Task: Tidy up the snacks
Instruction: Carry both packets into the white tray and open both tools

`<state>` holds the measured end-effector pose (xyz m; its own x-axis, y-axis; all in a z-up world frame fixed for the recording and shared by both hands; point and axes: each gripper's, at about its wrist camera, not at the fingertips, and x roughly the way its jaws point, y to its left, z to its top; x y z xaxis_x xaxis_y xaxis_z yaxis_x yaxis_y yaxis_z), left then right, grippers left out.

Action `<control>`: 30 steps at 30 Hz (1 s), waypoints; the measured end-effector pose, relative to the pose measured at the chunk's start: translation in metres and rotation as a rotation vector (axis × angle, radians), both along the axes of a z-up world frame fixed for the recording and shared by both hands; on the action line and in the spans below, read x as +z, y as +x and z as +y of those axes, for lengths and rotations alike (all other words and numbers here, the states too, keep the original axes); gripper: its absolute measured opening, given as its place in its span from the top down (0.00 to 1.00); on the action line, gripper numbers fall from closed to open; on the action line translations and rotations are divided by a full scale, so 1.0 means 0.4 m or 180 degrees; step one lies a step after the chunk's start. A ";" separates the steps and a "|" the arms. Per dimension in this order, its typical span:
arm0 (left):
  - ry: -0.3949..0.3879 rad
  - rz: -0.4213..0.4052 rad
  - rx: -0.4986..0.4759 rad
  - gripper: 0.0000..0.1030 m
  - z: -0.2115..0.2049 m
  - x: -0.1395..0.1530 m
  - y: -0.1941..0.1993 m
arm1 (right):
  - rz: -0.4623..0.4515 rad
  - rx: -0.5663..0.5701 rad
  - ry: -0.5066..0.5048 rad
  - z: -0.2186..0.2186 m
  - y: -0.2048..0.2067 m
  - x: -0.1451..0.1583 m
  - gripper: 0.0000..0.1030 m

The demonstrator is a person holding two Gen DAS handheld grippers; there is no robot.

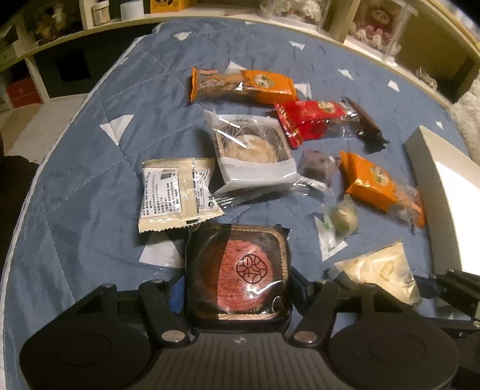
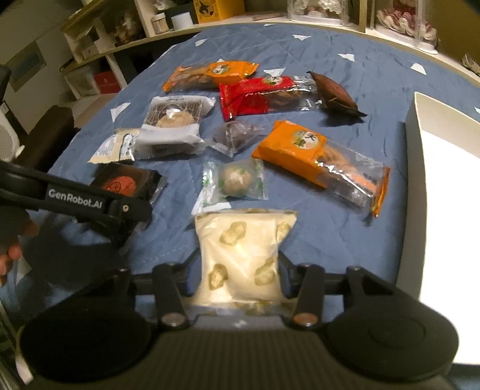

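Note:
My left gripper (image 1: pixel 238 288) is shut on a black square snack pack with a red round emblem (image 1: pixel 240 270); the pack also shows in the right wrist view (image 2: pixel 126 184). My right gripper (image 2: pixel 238 282) is shut on a cream peanut-print packet (image 2: pixel 240 255), seen in the left wrist view (image 1: pixel 381 270) too. Loose snacks lie on the blue quilt (image 1: pixel 90 180): a cream packet with a label (image 1: pixel 177 192), a white pastry pack (image 1: pixel 255 150), two orange packs (image 1: pixel 243 85) (image 1: pixel 381 183), a red pack (image 1: pixel 312 120), a green-wrapped ball (image 2: pixel 237 181).
A white box (image 2: pixel 444 186) stands open at the right edge of the quilt. A dark brown wrapped snack (image 2: pixel 333 93) and a small dark clear-wrapped one (image 2: pixel 237 135) lie among the others. Shelves with boxes and jars run along the back (image 1: pixel 120 12).

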<state>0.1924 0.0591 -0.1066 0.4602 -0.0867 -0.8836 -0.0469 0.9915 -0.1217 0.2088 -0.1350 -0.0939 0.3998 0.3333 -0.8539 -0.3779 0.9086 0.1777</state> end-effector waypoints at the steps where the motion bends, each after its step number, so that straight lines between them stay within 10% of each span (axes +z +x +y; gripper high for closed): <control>1: -0.0014 -0.0032 -0.0006 0.35 -0.001 0.007 -0.007 | -0.0013 0.0000 0.0015 -0.004 -0.003 0.003 0.49; 30: -0.0231 -0.0727 -0.0223 0.35 -0.159 0.208 -0.101 | -0.0682 -0.0637 0.0190 -0.217 -0.063 0.231 0.50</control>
<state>0.1522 -0.0044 -0.0235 0.6380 -0.1850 -0.7475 0.0586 0.9796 -0.1923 0.1836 -0.2217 -0.0015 0.6317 0.2767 -0.7241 -0.2269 0.9592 0.1686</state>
